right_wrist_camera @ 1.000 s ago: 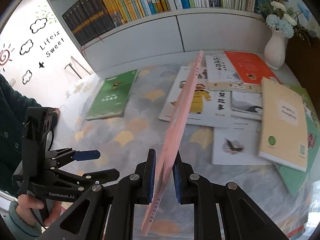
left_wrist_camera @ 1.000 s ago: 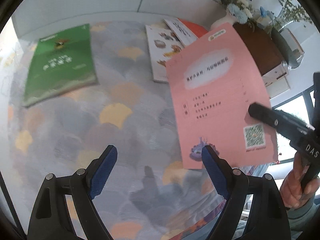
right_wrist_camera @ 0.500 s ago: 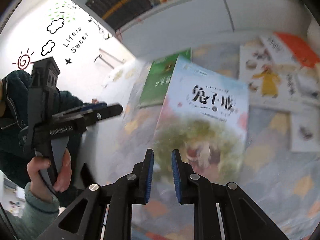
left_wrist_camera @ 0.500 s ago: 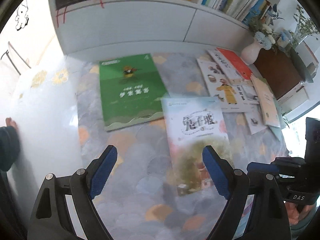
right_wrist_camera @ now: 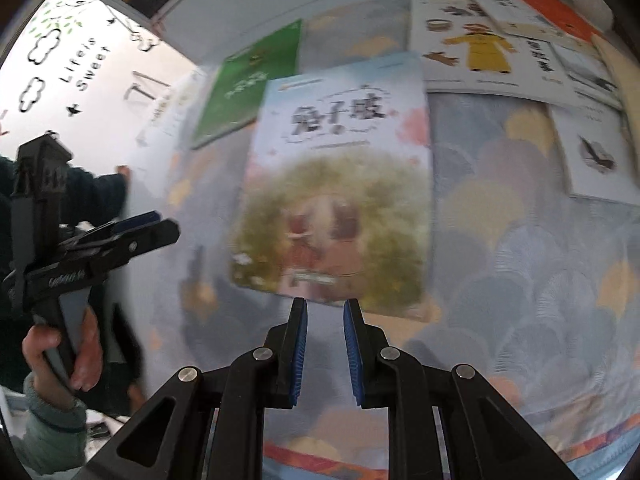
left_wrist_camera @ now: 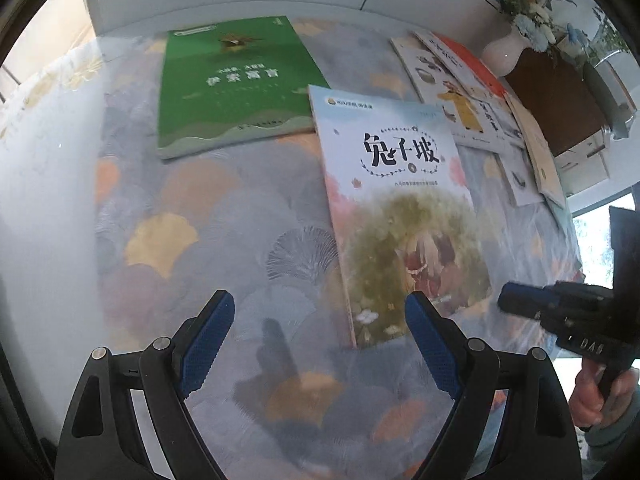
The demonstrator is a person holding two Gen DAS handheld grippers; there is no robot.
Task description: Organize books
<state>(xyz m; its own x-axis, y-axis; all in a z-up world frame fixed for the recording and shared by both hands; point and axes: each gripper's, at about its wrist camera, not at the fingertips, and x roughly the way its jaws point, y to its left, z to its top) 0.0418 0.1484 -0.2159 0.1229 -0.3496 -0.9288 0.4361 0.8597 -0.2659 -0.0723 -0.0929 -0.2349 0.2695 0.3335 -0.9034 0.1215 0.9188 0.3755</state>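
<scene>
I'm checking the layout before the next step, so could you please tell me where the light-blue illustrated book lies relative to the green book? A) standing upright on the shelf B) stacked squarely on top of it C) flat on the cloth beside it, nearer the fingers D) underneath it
C: the light-blue book lies face-up on the patterned cloth, beside the green book and nearer the fingers.

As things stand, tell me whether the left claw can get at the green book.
Probably yes: the left claw stands open over bare tablecloth, and the green book lies flat ahead with nothing between.
</scene>
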